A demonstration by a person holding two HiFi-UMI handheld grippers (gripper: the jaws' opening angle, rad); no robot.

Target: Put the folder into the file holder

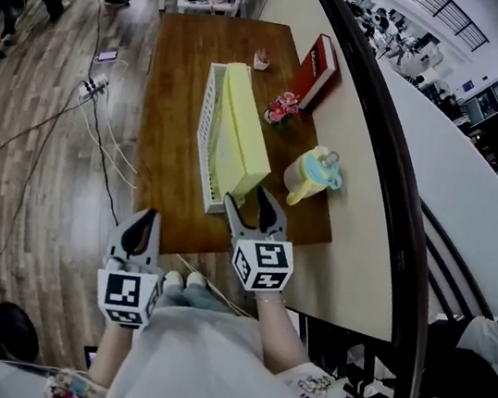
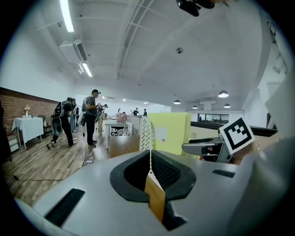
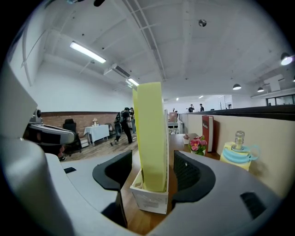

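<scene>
The pale yellow folder (image 1: 241,131) stands upright inside the white slatted file holder (image 1: 206,130) on the brown table (image 1: 182,61). My right gripper (image 1: 250,201) hovers at the holder's near end. In the right gripper view its jaws stand open on either side of the folder (image 3: 151,138) and the holder (image 3: 150,200), with a gap on both sides. My left gripper (image 1: 142,223) hangs off the table's near edge, close to my body. In the left gripper view, my left gripper (image 2: 150,154) is shut with nothing in it; folder (image 2: 168,133) ahead.
A red book (image 1: 314,71) leans on the beige partition (image 1: 362,193) to the right. Pink flowers (image 1: 280,109), a small pot (image 1: 262,60) and a yellow-and-blue bottle (image 1: 314,176) sit right of the holder. Cables and a power strip (image 1: 94,84) lie on the floor left; people stand beyond.
</scene>
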